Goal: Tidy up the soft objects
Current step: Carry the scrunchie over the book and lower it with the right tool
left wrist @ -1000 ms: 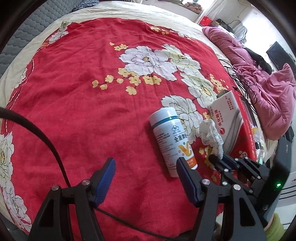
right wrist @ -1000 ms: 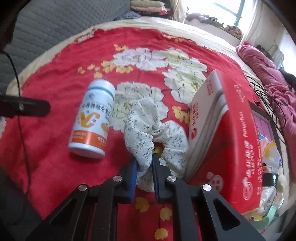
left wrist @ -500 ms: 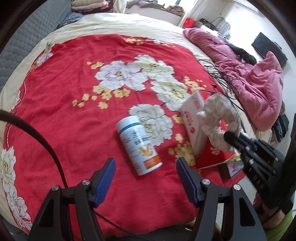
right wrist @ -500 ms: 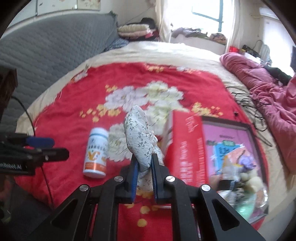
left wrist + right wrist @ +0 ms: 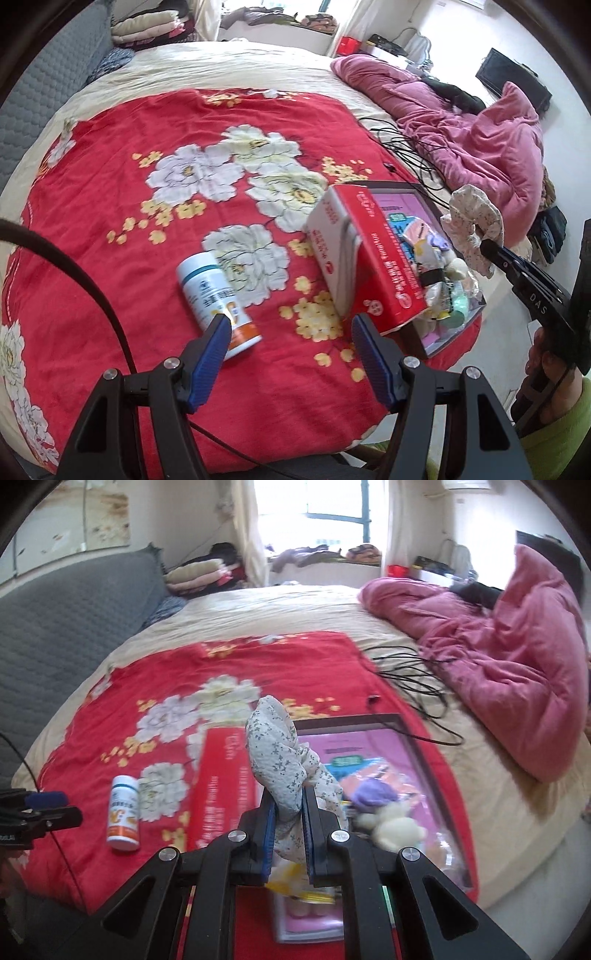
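Observation:
My right gripper [image 5: 289, 797] is shut on a white floral fabric scrunchie [image 5: 280, 753] and holds it in the air above the open red box [image 5: 221, 786]. The scrunchie also shows in the left wrist view [image 5: 474, 225], hanging above the box's right side. The box [image 5: 373, 258] has its red lid standing on edge and holds several soft items, among them a cream plush toy [image 5: 395, 829] and a purple piece [image 5: 373, 794]. My left gripper [image 5: 290, 328] is open and empty, low over the red blanket near the white bottle [image 5: 216, 299].
The white bottle [image 5: 123, 812] lies on the red floral blanket [image 5: 110, 192]. A pink quilt [image 5: 517, 672] is heaped at the right, with black cables [image 5: 410, 679] beside it. A grey headboard [image 5: 55, 627] is at the left. The bed's front edge is close.
My right gripper has lifted the scrunchie off the blanket and carried it right, over the box. Both views have pulled back and up from the bed.

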`<state>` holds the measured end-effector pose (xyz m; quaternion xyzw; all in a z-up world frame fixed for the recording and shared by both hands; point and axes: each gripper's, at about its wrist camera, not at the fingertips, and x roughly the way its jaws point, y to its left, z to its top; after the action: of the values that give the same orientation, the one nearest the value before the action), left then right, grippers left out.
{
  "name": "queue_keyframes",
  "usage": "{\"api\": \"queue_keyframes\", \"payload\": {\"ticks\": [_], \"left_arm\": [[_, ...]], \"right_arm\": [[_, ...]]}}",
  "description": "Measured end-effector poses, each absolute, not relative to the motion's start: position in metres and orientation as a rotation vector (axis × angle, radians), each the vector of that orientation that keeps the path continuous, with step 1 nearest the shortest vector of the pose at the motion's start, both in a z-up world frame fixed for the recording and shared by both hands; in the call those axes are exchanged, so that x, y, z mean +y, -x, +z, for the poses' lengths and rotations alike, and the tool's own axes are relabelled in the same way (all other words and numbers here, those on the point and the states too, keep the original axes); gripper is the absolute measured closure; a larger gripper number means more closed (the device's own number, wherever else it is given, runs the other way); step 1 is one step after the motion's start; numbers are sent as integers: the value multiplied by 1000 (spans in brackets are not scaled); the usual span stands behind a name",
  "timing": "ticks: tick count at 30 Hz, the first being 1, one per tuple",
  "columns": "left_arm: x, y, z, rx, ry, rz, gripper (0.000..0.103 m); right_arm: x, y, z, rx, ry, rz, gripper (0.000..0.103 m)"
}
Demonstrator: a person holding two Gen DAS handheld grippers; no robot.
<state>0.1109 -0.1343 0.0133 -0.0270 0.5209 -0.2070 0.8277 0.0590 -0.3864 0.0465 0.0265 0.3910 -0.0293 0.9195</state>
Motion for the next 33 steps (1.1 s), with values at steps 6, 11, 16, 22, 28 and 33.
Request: {"api": "queue_keyframes", "payload": {"ticks": [6, 11, 16, 22, 28, 33], "left_arm": [[-162, -111, 17, 1102, 34, -475, 36], [-187, -109, 17, 1101, 3, -512, 36], [-211, -106, 18, 1097, -30, -545, 36], [-239, -104, 16, 1101, -68, -578, 36], [-254, -102, 9, 1105, -104, -588, 36], [-267, -106, 6, 1109, -122, -595, 36]], "right_arm": [[-423, -48, 47, 796, -76, -119, 90], [-447, -42, 39, 809, -90, -168, 90], [-466, -40, 27, 830, -91, -212, 90], [-475, -40, 10, 859, -85, -237, 90], [-474, -46, -10, 892, -55, -230, 90], [-474, -52, -19, 906, -58, -215, 90]]}}
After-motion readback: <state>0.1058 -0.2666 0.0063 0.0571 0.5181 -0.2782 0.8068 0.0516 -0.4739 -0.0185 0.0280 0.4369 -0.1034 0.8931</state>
